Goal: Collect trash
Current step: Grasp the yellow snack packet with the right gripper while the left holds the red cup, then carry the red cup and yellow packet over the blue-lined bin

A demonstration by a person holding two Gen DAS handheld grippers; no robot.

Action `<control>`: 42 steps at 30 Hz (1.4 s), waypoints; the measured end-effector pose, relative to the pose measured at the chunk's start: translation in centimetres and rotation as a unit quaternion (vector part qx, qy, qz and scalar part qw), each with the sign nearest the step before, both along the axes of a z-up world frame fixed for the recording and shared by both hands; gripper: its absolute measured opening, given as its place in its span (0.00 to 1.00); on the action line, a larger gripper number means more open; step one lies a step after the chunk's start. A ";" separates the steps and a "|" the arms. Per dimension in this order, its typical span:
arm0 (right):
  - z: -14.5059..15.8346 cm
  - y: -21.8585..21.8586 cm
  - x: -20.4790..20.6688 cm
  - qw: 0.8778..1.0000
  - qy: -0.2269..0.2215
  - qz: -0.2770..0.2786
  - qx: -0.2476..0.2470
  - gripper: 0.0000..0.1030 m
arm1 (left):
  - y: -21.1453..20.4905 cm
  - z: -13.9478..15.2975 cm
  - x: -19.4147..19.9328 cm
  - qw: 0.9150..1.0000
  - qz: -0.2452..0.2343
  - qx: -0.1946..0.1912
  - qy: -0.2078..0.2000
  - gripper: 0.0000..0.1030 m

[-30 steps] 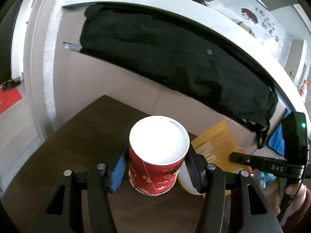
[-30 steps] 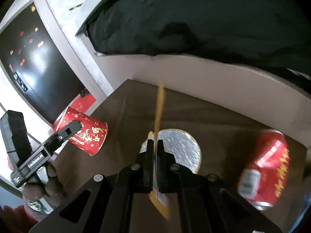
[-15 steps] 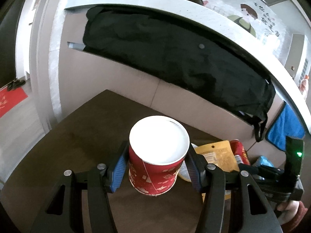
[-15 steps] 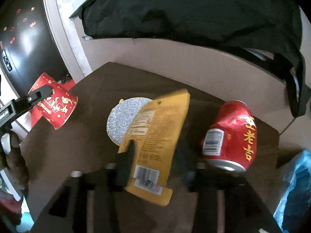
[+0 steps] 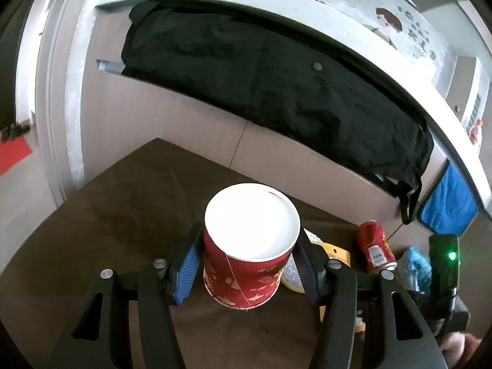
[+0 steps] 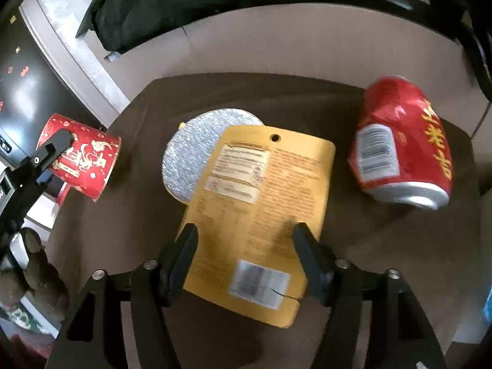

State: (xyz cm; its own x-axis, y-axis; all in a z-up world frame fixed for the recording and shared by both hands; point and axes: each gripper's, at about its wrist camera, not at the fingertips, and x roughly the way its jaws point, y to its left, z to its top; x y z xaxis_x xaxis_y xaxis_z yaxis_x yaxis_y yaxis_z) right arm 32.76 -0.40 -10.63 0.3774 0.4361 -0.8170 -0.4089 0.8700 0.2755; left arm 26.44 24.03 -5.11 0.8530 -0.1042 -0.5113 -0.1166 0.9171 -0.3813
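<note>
A red paper cup [image 5: 246,273] with gold print hangs above the brown table [image 5: 123,215], and my left gripper [image 5: 247,261] is shut on its sides. The right wrist view also shows the cup [image 6: 86,160], at the left. My right gripper [image 6: 245,236] has its jaws opening just over a yellow snack packet [image 6: 261,190]. The packet lies flat between the fingers, and the pads are off it. It partly covers a silver foil disc [image 6: 190,160]. A dented red can [image 6: 402,144] lies on its side to the right.
A black garment [image 5: 276,92] hangs over the rail behind the table. A blue cloth [image 5: 449,203] hangs at the right, with a blue bag [image 5: 415,261] below it. A beige panel [image 6: 276,43] backs the table. A dark door [image 6: 24,92] stands at the left.
The right gripper sank toward the table and opened, letting go of the yellow packet. The packet was held edge-on and now lies flat over the foil disc. The left gripper still holds the cup.
</note>
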 end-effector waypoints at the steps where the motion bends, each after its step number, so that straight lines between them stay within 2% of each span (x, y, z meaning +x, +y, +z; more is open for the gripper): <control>1: 0.0 0.5 0.0 1.000 0.000 0.002 -0.004 0.64 | 0.1 -0.1 0.0 1.000 0.002 -0.003 0.001 0.55; 5: -0.3 2.8 -0.2 0.999 -0.013 -0.004 -0.036 0.81 | 1.0 -0.4 -0.1 1.000 0.006 -0.018 0.001 0.55; 7: -0.5 3.7 0.0 0.998 -0.027 -0.014 -0.063 0.82 | 1.4 -0.6 -0.1 1.000 0.008 -0.023 0.002 0.55; 9: -0.9 4.4 0.0 0.992 -0.049 -0.032 -0.115 0.82 | 1.6 -0.8 -0.1 1.000 0.008 -0.028 0.003 0.55; 10: -1.1 4.4 0.1 0.989 -0.057 -0.038 -0.134 0.88 | 1.7 -0.9 -0.1 0.999 0.008 -0.032 0.004 0.55; 12: -1.4 3.7 0.4 0.989 -0.049 -0.060 -0.126 0.97 | 2.0 -1.0 0.0 0.999 0.006 -0.037 0.005 0.55; 15: -1.4 2.1 0.7 0.987 -0.045 -0.091 -0.121 0.99 | 2.1 -1.2 0.2 0.999 0.000 -0.044 0.006 0.55; 21: -1.1 2.3 1.8 0.990 -0.025 -0.053 -0.127 1.00 | 2.1 -1.2 0.2 0.999 -0.009 -0.045 0.006 0.55; 22: -1.0 2.2 1.8 0.991 -0.030 -0.052 -0.123 0.97 | 2.1 -1.2 0.1 0.999 -0.009 -0.045 0.006 0.55; 24: -0.7 1.8 1.6 0.990 -0.051 -0.058 -0.120 0.84 | 2.0 -1.1 0.1 0.999 -0.008 -0.043 0.006 0.55; 25: -0.6 1.5 1.3 0.990 -0.057 -0.057 -0.116 0.71 | 1.9 -1.1 0.1 0.999 -0.008 -0.042 0.006 0.55; 26: -0.3 1.4 1.2 0.990 -0.062 -0.058 -0.115 0.53 | 1.7 -1.0 0.1 0.999 -0.009 -0.039 0.007 0.55; 27: -0.1 1.1 1.0 0.990 -0.064 -0.058 -0.111 0.43 | 1.6 -1.0 0.2 0.999 -0.010 -0.037 0.007 0.55; 29: 0.3 0.3 1.1 0.994 -0.052 -0.045 -0.086 0.14 | 1.3 -0.8 0.3 0.999 -0.014 -0.031 0.009 0.55; 30: 0.4 -0.3 1.1 0.996 -0.044 -0.040 -0.072 0.10 | 0.9 -0.5 0.3 1.000 -0.016 -0.024 0.010 0.55; 32: 1.1 -0.8 0.8 0.997 -0.048 -0.032 -0.058 0.09 | 0.2 -0.1 0.1 1.000 -0.016 -0.012 0.009 0.55; 37: 4.3 -1.4 -1.0 0.996 -0.082 -0.008 -0.043 0.07 | -2.1 1.9 -0.3 1.000 -0.020 0.017 0.002 0.55; 42: 8.4 -4.8 -3.6 0.991 -0.130 -0.006 -0.018 0.07 | -6.0 5.1 -1.1 0.998 -0.039 0.050 -0.028 0.55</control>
